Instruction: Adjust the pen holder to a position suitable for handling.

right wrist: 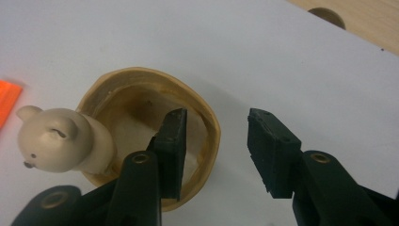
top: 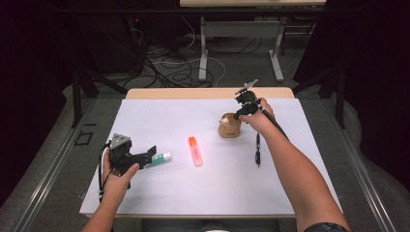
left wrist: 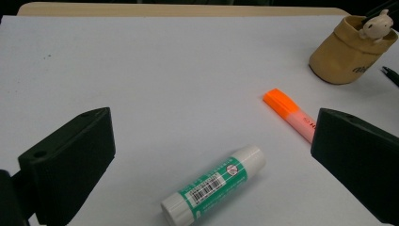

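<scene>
The tan pen holder (right wrist: pixel 150 155), with a little bear figure (right wrist: pixel 61 141) on it, is straddled at its rim by the right claw (right wrist: pixel 214 150), not yet pinched.

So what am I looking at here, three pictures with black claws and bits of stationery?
A person holds a hand-operated clamp in each hand. One camera looks down from above; the others ride on the clamps.

On the white sheet lie a glue stick, an orange highlighter and a black pen.

The left gripper is open around the glue stick, not touching it. The right gripper straddles the rim of a tan cup bearing a small bear, not yet pinching it.
</scene>
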